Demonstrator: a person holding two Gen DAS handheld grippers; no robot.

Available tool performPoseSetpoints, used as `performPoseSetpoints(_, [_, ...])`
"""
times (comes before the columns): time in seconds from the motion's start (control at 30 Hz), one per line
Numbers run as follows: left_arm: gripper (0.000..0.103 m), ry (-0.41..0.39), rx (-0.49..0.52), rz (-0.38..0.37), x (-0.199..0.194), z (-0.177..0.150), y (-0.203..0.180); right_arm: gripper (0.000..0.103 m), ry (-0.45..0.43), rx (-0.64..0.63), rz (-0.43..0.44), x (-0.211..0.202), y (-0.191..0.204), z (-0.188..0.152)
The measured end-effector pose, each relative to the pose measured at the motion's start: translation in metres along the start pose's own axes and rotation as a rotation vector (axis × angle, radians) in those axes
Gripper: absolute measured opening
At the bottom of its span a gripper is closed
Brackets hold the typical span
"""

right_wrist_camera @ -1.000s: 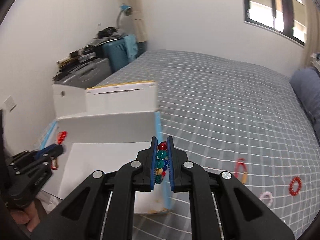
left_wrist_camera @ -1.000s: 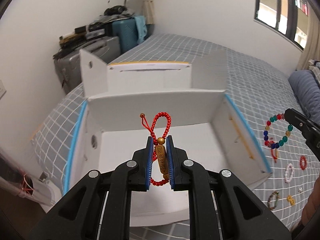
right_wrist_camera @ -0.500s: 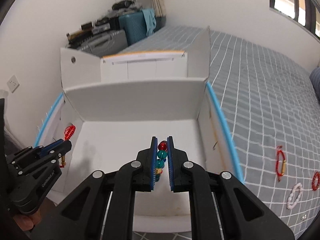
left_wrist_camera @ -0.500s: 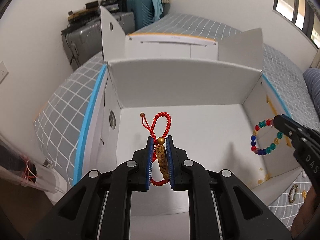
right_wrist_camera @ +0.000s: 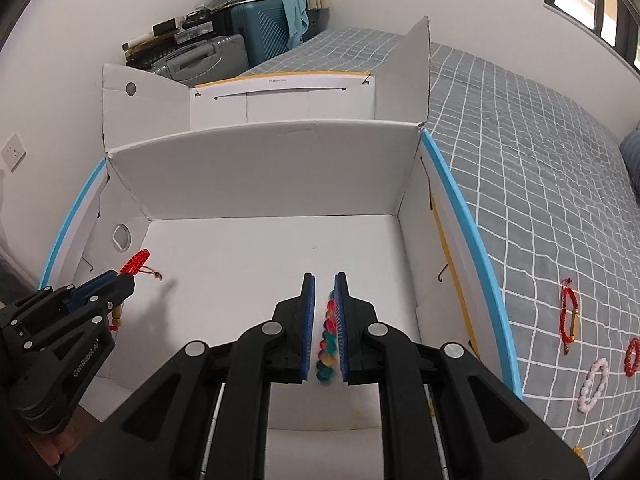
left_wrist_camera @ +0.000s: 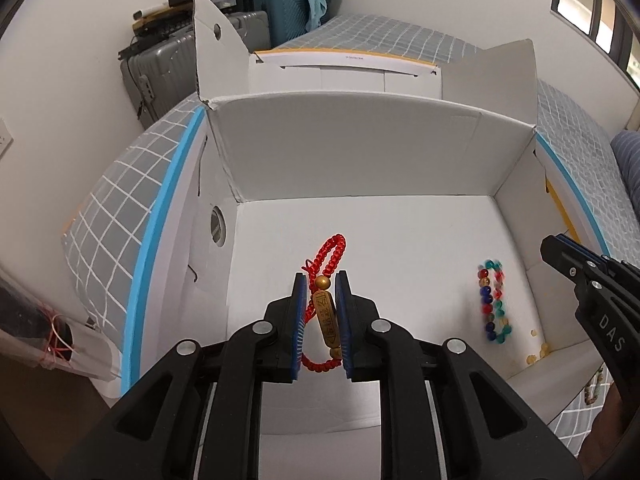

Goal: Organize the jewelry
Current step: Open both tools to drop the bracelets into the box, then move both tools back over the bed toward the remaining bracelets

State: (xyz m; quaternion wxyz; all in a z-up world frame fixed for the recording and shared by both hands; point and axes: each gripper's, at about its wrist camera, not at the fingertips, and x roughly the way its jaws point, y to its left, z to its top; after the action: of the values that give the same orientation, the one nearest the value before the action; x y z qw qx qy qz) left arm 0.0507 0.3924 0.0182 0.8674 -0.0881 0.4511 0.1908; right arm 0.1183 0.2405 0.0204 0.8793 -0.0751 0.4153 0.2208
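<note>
Over the floor of the open white cardboard box (left_wrist_camera: 360, 168), which fills the middle of both wrist views, the two grippers hang side by side, each placed so whatever leaves it lands inside the walls rather than on the grey checked bedspread (right_wrist_camera: 540, 168).

At lower centre of the left wrist view, the left gripper (left_wrist_camera: 322, 320) has its blue pads parted a little. The red braided cord bracelet with a gold tube charm (left_wrist_camera: 326, 312) hangs between them, charm vertical, red loop poking up past the tips. Whether the pads are pinching it I cannot tell; it looks loose.

At the right edge of that view the right gripper (right_wrist_camera: 324, 328) reaches in. The multicoloured glass-bead bracelet (left_wrist_camera: 493, 308), blurred, sits below its tips at lower right, apparently dropping or just landed. In the right wrist view its pads stand slightly apart with the beads smeared in the gap.

At lower right of that view, more bracelets lie on the bedspread.
</note>
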Motion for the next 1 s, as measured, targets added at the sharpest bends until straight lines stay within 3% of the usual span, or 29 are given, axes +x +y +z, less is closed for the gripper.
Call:
performPoseSetpoints(0.1, [0.041, -0.024, -0.004, -0.001, -0.007, 0.0, 0.0, 0.026, -0.025, -0.009, -0.017, -0.006, 0.001, 0.001])
performPoseSetpoints(0.17, [0.049, -0.04, -0.008, -0.001, -0.014, 0.0, 0.0, 0.045, -0.051, -0.003, -0.016, -0.014, -0.002, 0.002])
performPoseSetpoints(0.23, [0.065, -0.06, -0.014, -0.003, -0.02, 0.001, 0.0, 0.052, -0.074, 0.003, -0.021, -0.02, -0.007, 0.003])
performPoseSetpoints(0.37, [0.069, -0.086, -0.015, -0.015, -0.031, 0.002, -0.006, 0.072, -0.13, 0.023, -0.043, -0.037, -0.018, 0.004])
performPoseSetpoints(0.53, [0.085, -0.127, -0.023, -0.021, -0.047, 0.003, -0.016, 0.093, -0.2, 0.064, -0.064, -0.064, -0.042, 0.002])
performPoseSetpoints(0.73, [0.097, -0.193, 0.008, -0.046, -0.081, 0.005, -0.057, 0.096, -0.255, 0.13, -0.121, -0.097, -0.094, -0.004])
performPoseSetpoints(1.0, [0.097, -0.23, 0.076, -0.103, -0.103, 0.004, -0.134, 0.096, -0.279, 0.188, -0.207, -0.13, -0.179, -0.025])
